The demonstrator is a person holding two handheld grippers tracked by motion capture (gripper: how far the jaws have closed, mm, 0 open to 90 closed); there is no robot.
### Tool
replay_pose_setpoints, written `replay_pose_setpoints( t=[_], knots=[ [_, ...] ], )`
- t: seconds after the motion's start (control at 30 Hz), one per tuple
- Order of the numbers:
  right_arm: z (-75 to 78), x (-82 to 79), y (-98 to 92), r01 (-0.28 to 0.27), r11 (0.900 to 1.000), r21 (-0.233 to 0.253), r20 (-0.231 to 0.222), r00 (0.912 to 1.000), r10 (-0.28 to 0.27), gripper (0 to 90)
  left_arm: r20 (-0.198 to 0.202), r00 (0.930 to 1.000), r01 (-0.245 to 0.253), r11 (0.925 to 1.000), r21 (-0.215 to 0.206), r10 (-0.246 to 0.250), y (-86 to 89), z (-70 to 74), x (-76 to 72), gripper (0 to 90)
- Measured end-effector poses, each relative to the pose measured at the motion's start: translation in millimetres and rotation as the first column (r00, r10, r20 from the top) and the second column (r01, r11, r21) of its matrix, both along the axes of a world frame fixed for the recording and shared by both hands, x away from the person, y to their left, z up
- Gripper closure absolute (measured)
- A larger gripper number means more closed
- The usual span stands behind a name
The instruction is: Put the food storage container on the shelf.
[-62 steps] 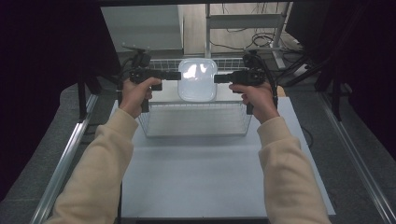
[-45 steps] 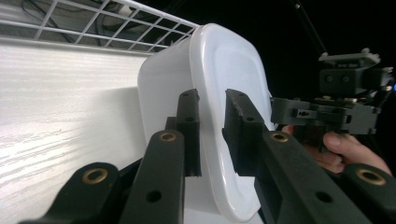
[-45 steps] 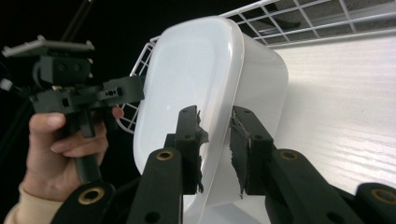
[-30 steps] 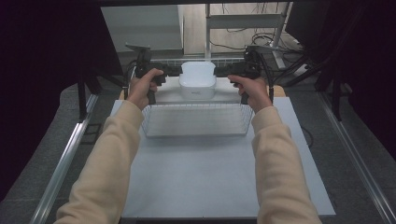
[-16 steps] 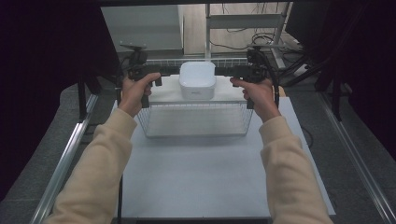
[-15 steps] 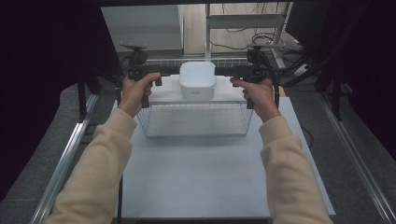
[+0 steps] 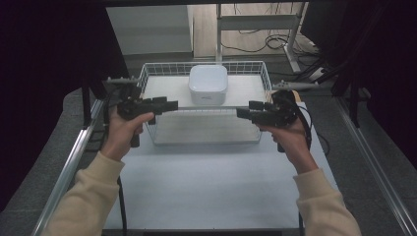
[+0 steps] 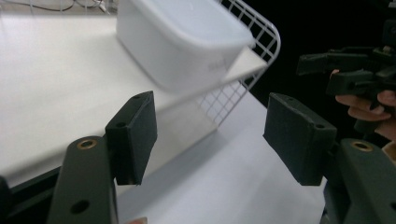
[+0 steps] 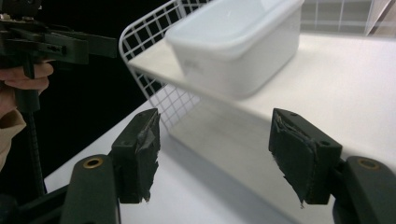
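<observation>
Container (image 7: 208, 84) beyond both open jaws

I am looking at 1 white plastic container (image 7: 208, 84), square with rounded corners, and it is sitting upright inside a white wire basket (image 7: 147, 78). It is resting toward the far middle of the basket's pale floor, close to the back wire wall, with bare floor lying on both sides of it. In the left gripper view the container (image 8: 180, 37) is showing smooth sloping sides, a slightly wider rim and a small grey marking low on one side. The basket is standing at the far part of the white table (image 7: 206, 187).
</observation>
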State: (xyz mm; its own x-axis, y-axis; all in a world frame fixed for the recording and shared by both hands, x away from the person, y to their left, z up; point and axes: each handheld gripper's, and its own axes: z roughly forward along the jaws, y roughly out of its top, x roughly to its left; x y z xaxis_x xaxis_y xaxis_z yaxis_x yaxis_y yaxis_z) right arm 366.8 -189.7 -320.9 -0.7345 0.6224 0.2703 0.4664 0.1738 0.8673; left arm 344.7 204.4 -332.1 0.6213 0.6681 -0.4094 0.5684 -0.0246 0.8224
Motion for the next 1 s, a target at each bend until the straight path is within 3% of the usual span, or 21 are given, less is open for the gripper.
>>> replay_pose_setpoints(
  t=[0.03,0.07,0.1,0.17,0.27,0.4,0.47,0.53,0.6,0.63,0.8,1.0],
  knots=[
    [0.0,0.0,0.0,0.000,1.000,0.000,0.000,1.0000,0.000,33.1,0.000,1.0000,0.000,1.0000,0.000,0.000,0.0,0.0,0.0,34.0],
    [-10.8,-10.9,-4.6,-0.008,1.000,0.000,0.014,0.9999,0.008,32.9,-0.002,1.0000,0.007,0.9999,0.010,-0.007,1.2,-12.2,-12.1,33.7],
    [-16.8,-16.1,-6.9,-0.009,1.000,0.005,0.018,0.9998,0.009,32.9,-0.002,1.0000,0.007,0.9999,0.010,-0.007,1.2,-12.2,-12.1,33.4],
    [-27.6,-24.0,-10.9,-0.014,1.000,0.012,0.018,0.9998,0.014,32.9,0.000,0.9999,0.010,0.9993,0.036,-0.010,3.2,-31.1,-27.5,33.2],
    [-40.6,-33.1,-15.7,-0.010,1.000,0.018,0.024,0.9997,0.009,32.6,-0.005,1.0000,0.005,0.9985,0.054,-0.004,3.7,-43.2,-35.4,32.9],
    [-67.9,-48.7,-24.2,0.003,1.000,-0.004,0.022,0.9998,-0.003,31.1,-0.022,0.9998,0.002,0.9959,0.091,0.000,3.4,-70.0,-52.1,32.2],
    [-73.5,-50.9,-25.6,0.004,1.000,-0.008,0.017,0.9998,-0.004,30.9,-0.026,0.9997,0.005,0.9944,0.105,-0.002,3.0,-74.4,-54.7,32.2],
    [-90.1,-56.4,-29.5,0.003,1.000,-0.025,0.000,1.0000,-0.003,30.8,-0.031,0.9995,0.001,0.9880,0.154,0.004,3.3,-86.7,-61.6,31.8],
    [-95.5,-58.1,-31.0,0.003,1.000,-0.027,-0.006,1.0000,-0.003,30.6,-0.035,0.9994,0.000,0.9870,0.161,0.006,3.6,-89.7,-63.3,31.7],
    [-108.3,-61.3,-34.1,0.005,0.999,-0.032,-0.027,0.9996,-0.006,30.2,-0.043,0.9991,0.003,0.9860,0.167,0.005,4.5,-96.4,-66.3,31.4],
    [-129.4,-65.0,-38.8,0.014,0.998,-0.060,-0.070,0.9974,-0.018,28.6,-0.093,0.9955,-0.004,0.9839,0.178,0.021,8.3,-124.0,-72.1,31.2],
    [-137.1,-66.0,-34.4,0.016,0.996,-0.089,-0.076,0.9969,-0.023,27.9,-0.107,0.9938,-0.009,0.9813,0.192,0.031,8.2,-132.4,-73.4,31.4]
  ],
)
